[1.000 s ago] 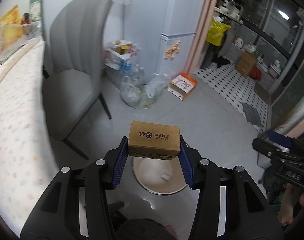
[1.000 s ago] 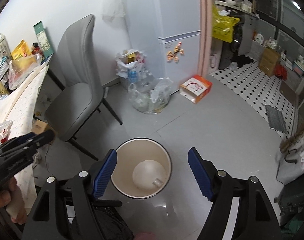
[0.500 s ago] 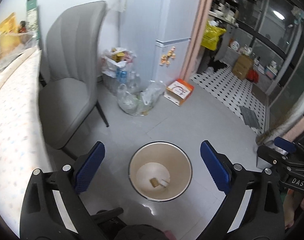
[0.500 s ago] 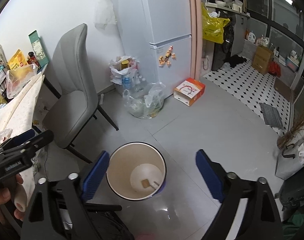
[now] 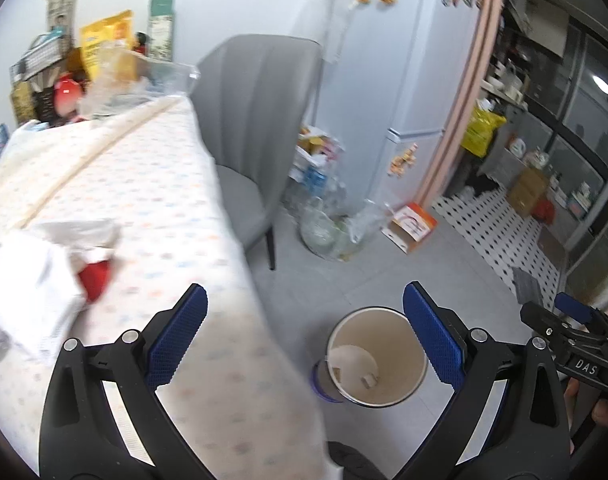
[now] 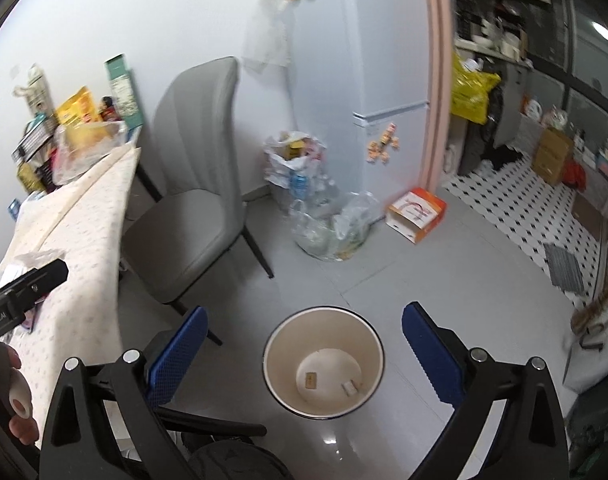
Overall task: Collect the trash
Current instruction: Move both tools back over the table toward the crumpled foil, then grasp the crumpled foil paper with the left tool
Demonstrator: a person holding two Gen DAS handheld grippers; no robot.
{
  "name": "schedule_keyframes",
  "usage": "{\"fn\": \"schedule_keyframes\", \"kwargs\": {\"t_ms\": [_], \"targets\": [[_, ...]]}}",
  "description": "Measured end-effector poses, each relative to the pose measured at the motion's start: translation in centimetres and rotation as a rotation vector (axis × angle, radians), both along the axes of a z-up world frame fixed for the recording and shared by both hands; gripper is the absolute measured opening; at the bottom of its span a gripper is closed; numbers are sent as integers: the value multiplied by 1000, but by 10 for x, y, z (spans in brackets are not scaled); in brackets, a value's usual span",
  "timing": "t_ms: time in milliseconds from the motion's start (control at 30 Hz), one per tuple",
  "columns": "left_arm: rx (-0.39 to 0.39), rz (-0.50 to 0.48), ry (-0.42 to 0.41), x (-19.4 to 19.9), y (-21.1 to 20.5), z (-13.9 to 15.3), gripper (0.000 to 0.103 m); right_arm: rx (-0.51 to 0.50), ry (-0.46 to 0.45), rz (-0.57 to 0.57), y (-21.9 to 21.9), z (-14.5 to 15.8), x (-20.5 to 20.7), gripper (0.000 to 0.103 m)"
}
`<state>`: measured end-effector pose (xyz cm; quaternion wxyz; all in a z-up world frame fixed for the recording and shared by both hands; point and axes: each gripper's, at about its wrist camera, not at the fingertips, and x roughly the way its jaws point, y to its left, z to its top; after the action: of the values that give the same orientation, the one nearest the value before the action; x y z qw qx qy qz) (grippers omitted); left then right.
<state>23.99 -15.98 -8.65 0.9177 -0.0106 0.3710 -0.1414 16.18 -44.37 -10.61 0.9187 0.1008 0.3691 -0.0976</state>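
A cream waste bin (image 6: 282, 344) stands on the grey floor, directly below my right gripper (image 6: 304, 344). Its jaws are opening, with nothing between them. At the bin's bottom lie a small brown cardboard box (image 6: 311, 379) and a white scrap (image 6: 350, 388). My left gripper (image 5: 304, 336) is open and empty, straddling the table's edge, with the bin (image 5: 402, 344) under its right finger. A crumpled white wrapper (image 5: 36, 280) with a red piece (image 5: 96, 276) lies on the dotted tablecloth (image 5: 164, 200) to its left.
A grey chair (image 6: 192, 208) stands between table and fridge (image 6: 384, 60). Bags of bottles (image 6: 328, 228) and an orange box (image 6: 418, 214) sit on the floor by the fridge. Packets and boxes (image 5: 96, 60) crowd the table's far end.
My left gripper opened and the cardboard box fell into the bin; that gripper then swung left and up over the table's edge. The right gripper's jaws widened and it rose a little.
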Motion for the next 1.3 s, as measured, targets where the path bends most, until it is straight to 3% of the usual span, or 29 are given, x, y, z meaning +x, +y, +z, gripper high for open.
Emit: {"fn": "schedule_keyframes", "kwargs": {"t_ms": [333, 867, 1300], "targets": [[-7, 137, -52, -19, 85, 17, 97, -7, -19, 145, 79, 15, 15, 95], [-19, 328, -73, -41, 214, 18, 97, -11, -30, 342, 195, 31, 38, 95], [-27, 436, -51, -47, 275, 4, 97, -8, -31, 439, 251, 38, 46, 95]]}}
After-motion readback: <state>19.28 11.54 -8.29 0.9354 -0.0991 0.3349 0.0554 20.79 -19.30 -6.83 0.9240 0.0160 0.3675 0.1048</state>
